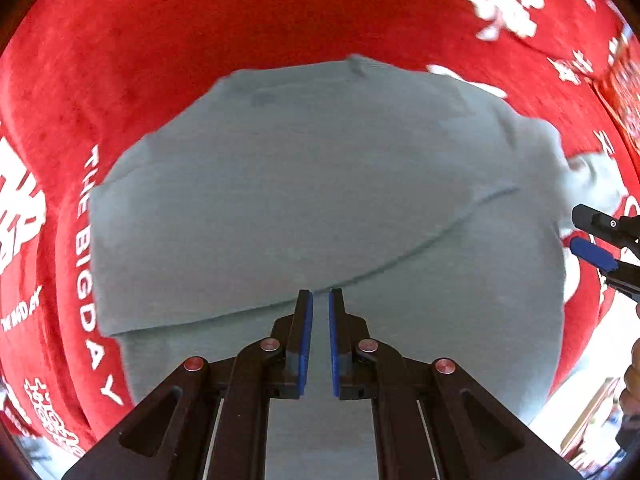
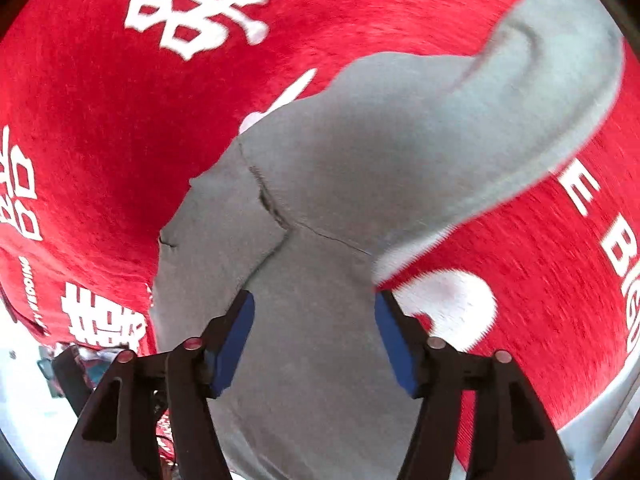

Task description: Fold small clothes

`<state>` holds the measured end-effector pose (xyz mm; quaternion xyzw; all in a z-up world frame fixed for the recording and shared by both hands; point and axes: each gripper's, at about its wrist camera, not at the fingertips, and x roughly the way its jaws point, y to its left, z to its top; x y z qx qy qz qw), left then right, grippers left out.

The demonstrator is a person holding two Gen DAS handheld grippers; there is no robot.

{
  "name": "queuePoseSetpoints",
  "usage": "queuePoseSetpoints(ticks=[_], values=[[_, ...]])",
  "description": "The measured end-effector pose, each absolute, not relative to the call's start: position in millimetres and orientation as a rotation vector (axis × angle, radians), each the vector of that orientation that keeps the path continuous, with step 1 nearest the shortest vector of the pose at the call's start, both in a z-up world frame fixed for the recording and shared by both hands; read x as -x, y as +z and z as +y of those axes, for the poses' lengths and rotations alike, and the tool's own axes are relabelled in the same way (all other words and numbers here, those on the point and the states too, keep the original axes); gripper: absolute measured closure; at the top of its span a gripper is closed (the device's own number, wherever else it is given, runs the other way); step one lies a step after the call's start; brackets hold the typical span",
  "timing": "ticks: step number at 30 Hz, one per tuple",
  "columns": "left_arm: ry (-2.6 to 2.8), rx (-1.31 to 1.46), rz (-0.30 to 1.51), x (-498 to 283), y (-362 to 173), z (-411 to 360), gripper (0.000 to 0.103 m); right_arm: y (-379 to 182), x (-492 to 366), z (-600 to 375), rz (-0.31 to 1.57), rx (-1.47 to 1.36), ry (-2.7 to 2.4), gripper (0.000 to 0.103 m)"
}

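A grey-green small top (image 1: 320, 184) lies spread on the red cloth, with a flap folded over it whose edge runs across the middle. My left gripper (image 1: 318, 294) points down over it, its tips at that fold edge. Its blue pads stand almost together with a thin slit between them, and I see no cloth pinched. In the right wrist view the same garment (image 2: 352, 160) shows a sleeve seam and a raised lobe at the upper right. My right gripper (image 2: 314, 298) hangs open above the cloth, gripping nothing. It also shows at the right edge of the left wrist view, right gripper (image 1: 580, 236).
A red plush blanket (image 1: 200, 20) with white characters and the words "THE BIG DAY" covers the surface under the garment. Its edge (image 2: 100, 344) falls away at the lower left, with clutter beyond. A person's hand (image 1: 632, 376) is at the right rim.
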<state>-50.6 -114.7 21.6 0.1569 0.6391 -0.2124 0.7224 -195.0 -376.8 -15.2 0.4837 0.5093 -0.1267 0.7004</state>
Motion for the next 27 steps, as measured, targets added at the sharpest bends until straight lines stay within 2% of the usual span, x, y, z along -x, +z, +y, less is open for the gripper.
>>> queuePoseSetpoints(ticks=[3, 5, 6, 14, 16, 27], values=[[-0.502, -0.364, 1.4, 57.9, 21.7, -130.7, 0.092, -18.4, 206.8, -382.8, 1.118, -1.104, -0.293, 0.035], [-0.504, -0.376, 1.398, 60.1, 21.9, -139.2, 0.034, -20.2, 211.4, -385.7, 1.117, -1.115, -0.294, 0.032], [-0.486, -0.388, 1.395, 61.0, 22.6, -142.9, 0.001, -21.0, 213.5, -387.4, 1.115, -1.121, -0.294, 0.029], [-0.436, -0.443, 1.328, 67.0, 27.5, -162.5, 0.001, -17.5, 221.5, -397.5, 1.07, -1.126, -0.271, 0.021], [-0.405, -0.447, 1.317, 67.0, 27.0, -165.1, 0.001, -13.9, 222.5, -399.6, 1.048, -1.113, -0.269, 0.013], [-0.452, -0.45, 1.396, 72.2, 4.3, -186.9, 0.001, -7.7, 234.1, -425.6, 0.927, -1.206, -0.225, 0.012]])
